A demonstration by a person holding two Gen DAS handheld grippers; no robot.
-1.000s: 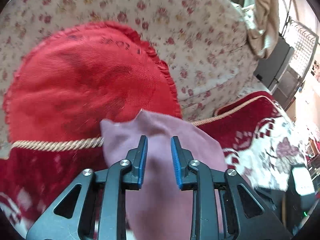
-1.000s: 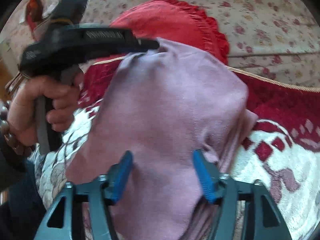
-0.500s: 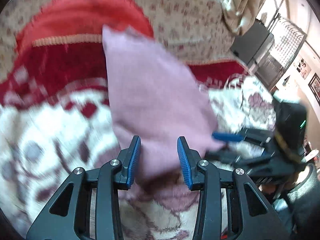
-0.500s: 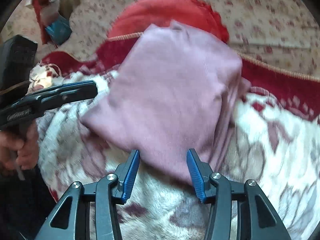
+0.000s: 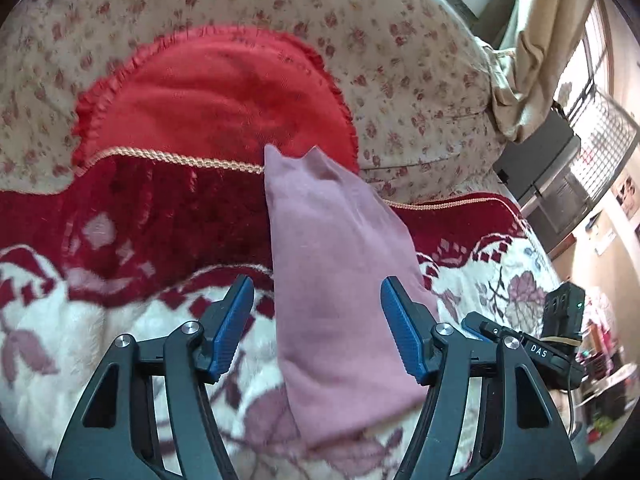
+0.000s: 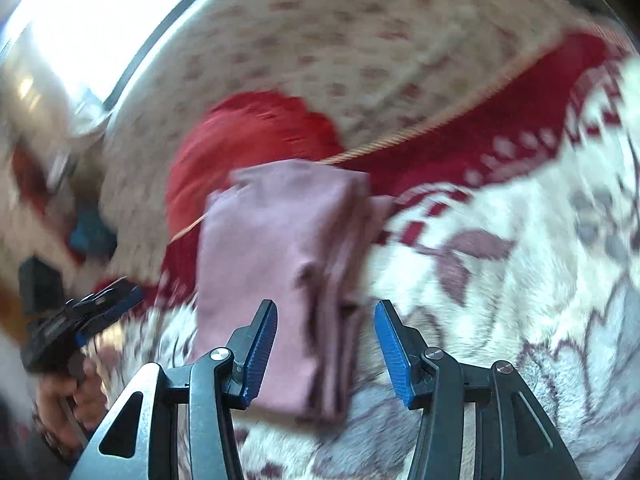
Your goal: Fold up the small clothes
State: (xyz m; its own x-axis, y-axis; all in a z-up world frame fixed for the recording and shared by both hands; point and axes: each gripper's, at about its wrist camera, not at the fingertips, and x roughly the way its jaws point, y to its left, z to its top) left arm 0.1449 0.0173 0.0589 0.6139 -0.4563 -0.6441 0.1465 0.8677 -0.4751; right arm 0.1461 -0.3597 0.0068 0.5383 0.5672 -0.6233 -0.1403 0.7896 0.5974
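A small pink garment [image 5: 340, 280] lies folded in a long strip on the red and white blanket [image 5: 120, 320], its far end against the red cushion [image 5: 216, 96]. My left gripper [image 5: 316, 282] hovers over the near half with its jaws opening; the blue pads stand apart from the cloth on both sides. In the blurred right wrist view the same pink garment [image 6: 288, 248] lies ahead of my right gripper [image 6: 326, 306], which is open and grips nothing. The right gripper [image 5: 500, 336] also shows at the left wrist view's right edge.
A floral sofa back [image 5: 400, 40] rises behind the cushion. A gold cord [image 5: 180, 158] edges the blanket. A hand holds the left gripper [image 6: 92, 312] at the left of the right wrist view. A curtain [image 5: 520, 80] and dark furniture [image 5: 536, 160] stand far right.
The garment went from being held up to lying folded on the blanket. Both grippers drew back towards its near end. The left jaws widened, the right jaws narrowed, and the right view rolled.
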